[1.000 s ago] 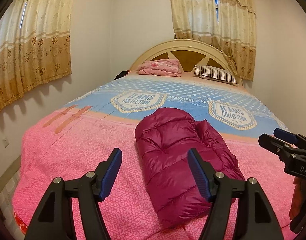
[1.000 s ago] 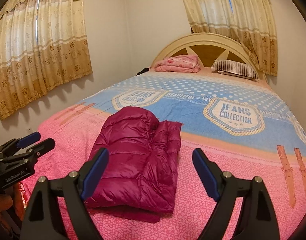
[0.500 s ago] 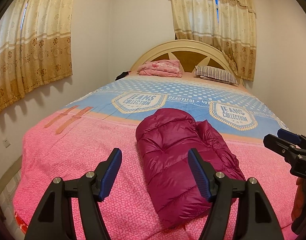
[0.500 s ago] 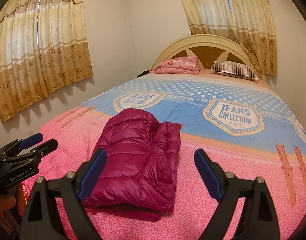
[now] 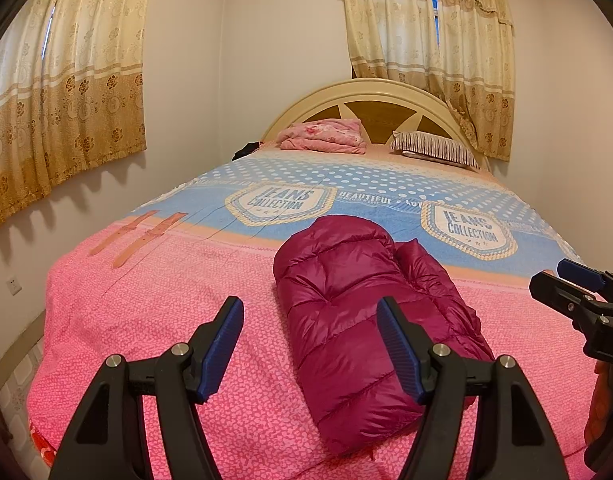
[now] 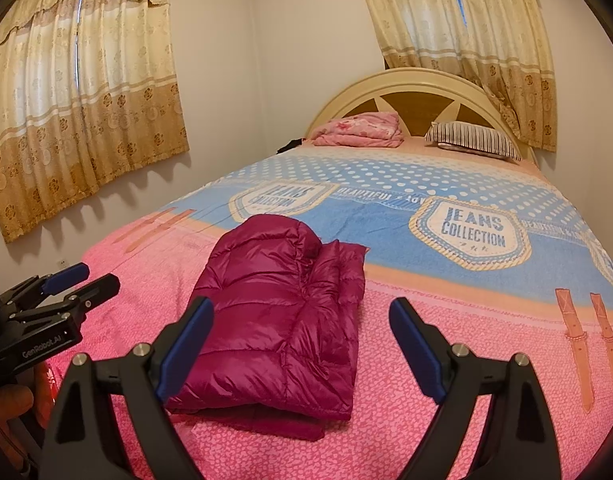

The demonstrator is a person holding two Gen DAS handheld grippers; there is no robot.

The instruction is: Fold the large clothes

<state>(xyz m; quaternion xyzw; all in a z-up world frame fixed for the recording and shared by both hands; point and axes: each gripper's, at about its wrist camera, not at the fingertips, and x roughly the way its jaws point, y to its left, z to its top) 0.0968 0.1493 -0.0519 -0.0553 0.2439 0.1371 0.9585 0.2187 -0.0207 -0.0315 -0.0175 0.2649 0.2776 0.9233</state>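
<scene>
Soft, even daylight filters through the drawn curtains (image 5: 62, 92) on the left and far walls, casting scalloped shadows beneath them. Both views are sharp, without glare. Fisheye distortion bends the walls, and dark vignetting fills the corners.

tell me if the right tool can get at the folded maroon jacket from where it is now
Probably yes: the right tool is open, holds nothing, and hangs above the jacket's near end, with only bare bedspread around. The left tool stands off to the side.
</scene>
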